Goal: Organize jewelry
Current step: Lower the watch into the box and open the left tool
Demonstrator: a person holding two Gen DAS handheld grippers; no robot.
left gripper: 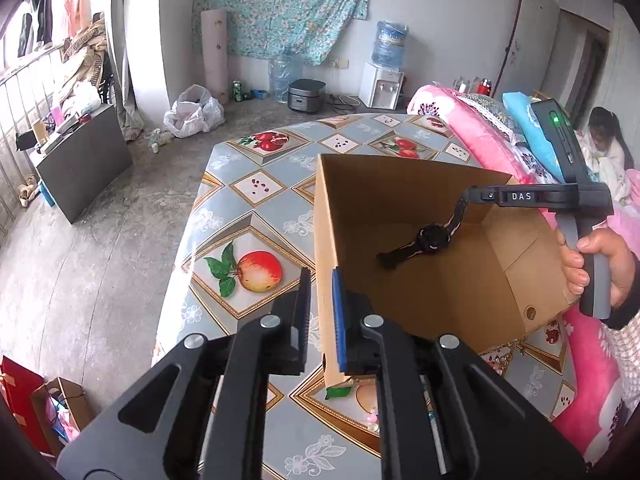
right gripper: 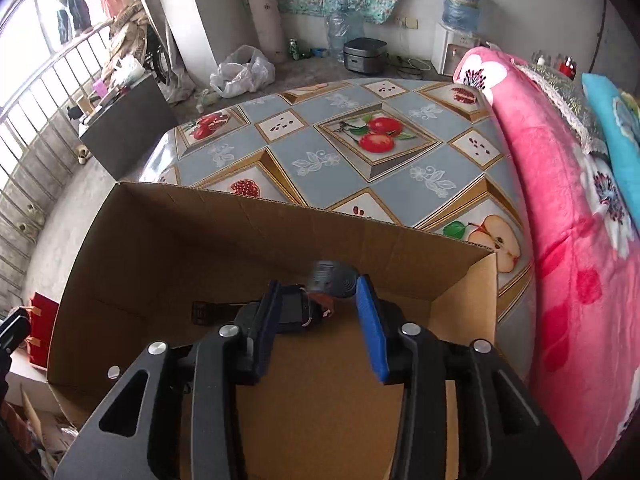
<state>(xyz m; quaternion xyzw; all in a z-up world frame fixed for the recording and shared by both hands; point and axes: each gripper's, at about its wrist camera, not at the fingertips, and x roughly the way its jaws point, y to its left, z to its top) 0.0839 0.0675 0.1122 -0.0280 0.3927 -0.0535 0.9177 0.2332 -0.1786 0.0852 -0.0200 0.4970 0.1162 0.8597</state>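
**Watch and box on the patterned table**

Fruit-print tablecloth carries an open cardboard box. Inside the box: a black watch. Right gripper above it, jaws apart, pads clear; left gripper straddles the box wall, narrowly parted. Beyond the box: concrete floor.

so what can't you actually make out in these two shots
- Watch, right wrist view: motion-blurred, and the right tool covers its lower part; whether the pads touch it is unclear.
- Cardboard box floor, near left corner, left wrist view: hidden by the left tool.
- Small items on the table, left wrist view: covered by that tool, too small to identify.
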